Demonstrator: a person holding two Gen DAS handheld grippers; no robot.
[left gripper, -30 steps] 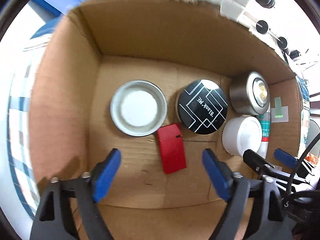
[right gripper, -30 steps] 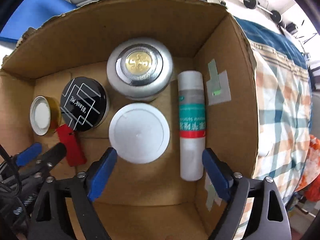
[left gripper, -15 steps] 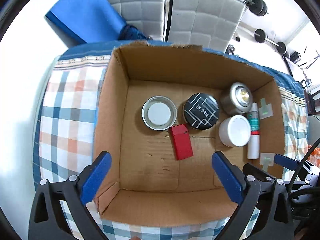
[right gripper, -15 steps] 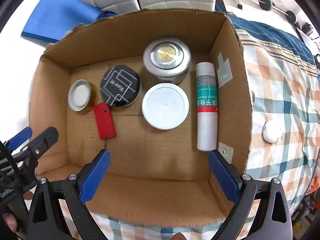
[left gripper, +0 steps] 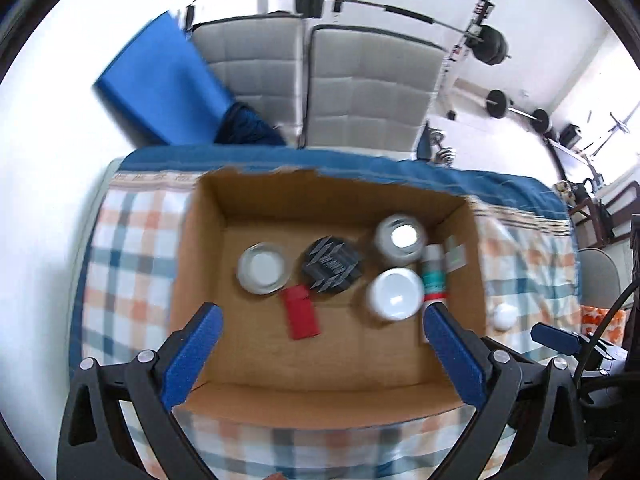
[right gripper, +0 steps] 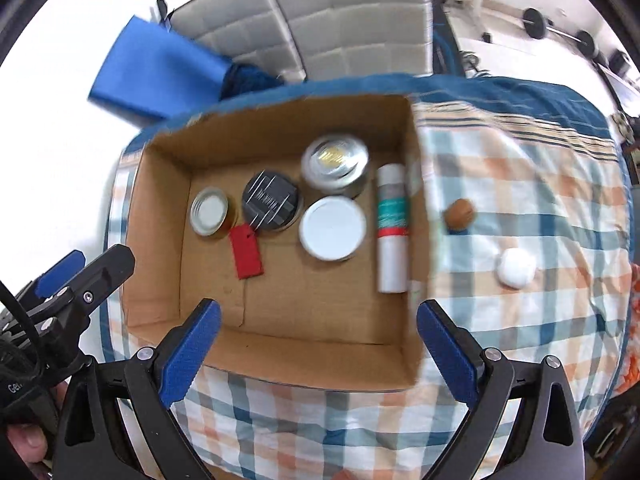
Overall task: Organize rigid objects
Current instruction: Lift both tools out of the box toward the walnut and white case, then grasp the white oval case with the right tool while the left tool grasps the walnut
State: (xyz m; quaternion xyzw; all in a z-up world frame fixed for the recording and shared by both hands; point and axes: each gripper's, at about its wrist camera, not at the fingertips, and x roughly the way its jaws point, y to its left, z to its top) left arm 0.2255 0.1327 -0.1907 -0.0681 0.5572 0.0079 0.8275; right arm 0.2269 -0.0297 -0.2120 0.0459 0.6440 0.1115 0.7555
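Note:
An open cardboard box (left gripper: 200, 280) (right gripper: 160, 240) sits on a plaid cloth. Inside lie a silver-lidded jar (left gripper: 262, 268) (right gripper: 209, 211), a black patterned tin (left gripper: 331, 266) (right gripper: 271, 201), a silver tin (left gripper: 400, 238) (right gripper: 335, 160), a white-lidded jar (left gripper: 395, 294) (right gripper: 332, 227), a white tube with a teal label (left gripper: 434, 272) (right gripper: 393, 228) and a red flat case (left gripper: 301, 317) (right gripper: 246, 251). My left gripper (left gripper: 324, 356) and right gripper (right gripper: 318, 352) are open, empty and high above the box's near edge.
On the cloth right of the box lie a brown round object (right gripper: 460, 214) and a white round object (right gripper: 516, 268) (left gripper: 504, 317). Grey chairs (left gripper: 360, 88), a blue mat (left gripper: 160, 84) and barbells (left gripper: 484, 44) stand beyond the table.
Both grippers have risen and pulled back out of the box, so the whole box and the cloth around it now show. The objects inside have not moved.

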